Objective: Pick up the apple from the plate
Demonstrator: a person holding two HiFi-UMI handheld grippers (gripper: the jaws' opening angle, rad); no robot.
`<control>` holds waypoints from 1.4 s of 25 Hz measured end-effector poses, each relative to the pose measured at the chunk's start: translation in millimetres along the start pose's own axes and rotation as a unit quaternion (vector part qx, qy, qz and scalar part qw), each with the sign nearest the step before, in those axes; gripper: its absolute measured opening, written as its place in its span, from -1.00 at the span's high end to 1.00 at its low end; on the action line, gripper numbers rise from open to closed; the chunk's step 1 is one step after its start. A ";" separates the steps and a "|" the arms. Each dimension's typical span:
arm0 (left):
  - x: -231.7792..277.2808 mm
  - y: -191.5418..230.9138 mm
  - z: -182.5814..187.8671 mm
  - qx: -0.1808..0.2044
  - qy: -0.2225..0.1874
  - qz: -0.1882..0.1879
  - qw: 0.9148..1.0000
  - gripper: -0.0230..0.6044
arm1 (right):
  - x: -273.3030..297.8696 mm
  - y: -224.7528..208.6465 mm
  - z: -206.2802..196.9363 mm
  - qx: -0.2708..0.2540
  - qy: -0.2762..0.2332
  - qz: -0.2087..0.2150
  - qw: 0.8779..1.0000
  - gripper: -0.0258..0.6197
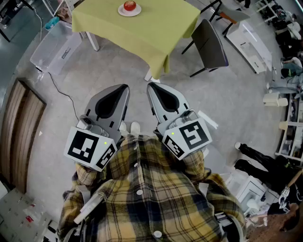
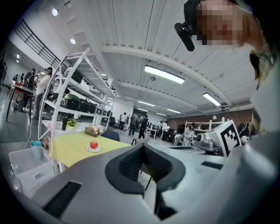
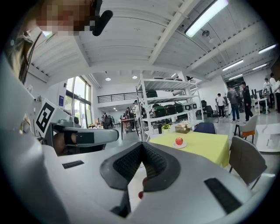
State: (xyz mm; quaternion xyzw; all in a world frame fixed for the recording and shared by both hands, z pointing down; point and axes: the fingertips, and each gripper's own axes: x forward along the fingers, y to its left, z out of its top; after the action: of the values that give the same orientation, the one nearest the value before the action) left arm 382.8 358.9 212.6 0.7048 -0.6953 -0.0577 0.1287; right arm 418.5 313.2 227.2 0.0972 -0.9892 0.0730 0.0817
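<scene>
Far ahead on the yellow-clothed worktop, the apple sits on its white plate, well apart from the left claw and right claw. Both are pressed together and empty. Best to walk closer, then open one before reaching.

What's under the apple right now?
The apple rests on a small white plate, which sits on the yellow-green tablecloth. The tabletop itself is hidden by the cloth.

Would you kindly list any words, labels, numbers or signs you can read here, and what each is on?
No legible text.
Label on the plastic bin: too small and blurred to read.
Left marker cube and right marker cube: square patterns only, no words.
</scene>
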 end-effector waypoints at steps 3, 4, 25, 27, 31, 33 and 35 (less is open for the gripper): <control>0.4 -1.7 -0.2 -0.001 -0.001 0.003 1.000 0.91 | -3.6 -2.8 0.6 0.003 -0.003 -0.004 1.000 0.93; 0.5 -2.3 -0.6 -0.001 -0.002 0.004 1.000 0.91 | -4.9 -3.8 0.4 0.004 -0.004 -0.005 1.000 0.93; -8.1 11.1 -13.6 -0.013 -0.007 0.028 0.999 0.91 | 2.1 -2.6 -17.9 0.009 0.014 0.007 1.000 0.93; -5.4 23.1 -9.6 -0.014 -0.008 0.027 1.000 0.91 | 13.4 -2.8 -17.1 0.010 0.016 0.005 1.000 0.93; 2.8 55.4 -1.4 -0.014 -0.003 0.023 1.000 0.91 | 46.8 -3.4 -13.0 0.011 0.020 0.001 1.000 0.93; 7.8 76.1 4.2 -0.014 -0.001 0.019 1.000 0.91 | 67.5 -4.3 -9.7 0.012 0.021 -0.003 1.000 0.93; 13.4 98.1 12.6 -0.013 -0.001 0.016 1.000 0.91 | 89.6 -5.3 -5.3 0.013 0.020 -0.007 1.000 0.93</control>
State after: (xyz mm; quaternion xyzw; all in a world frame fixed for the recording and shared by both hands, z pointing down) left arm 285.2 344.3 227.5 0.6917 -0.7059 -0.0651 0.1377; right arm 333.7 292.7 248.8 0.1035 -0.9856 0.0876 0.1006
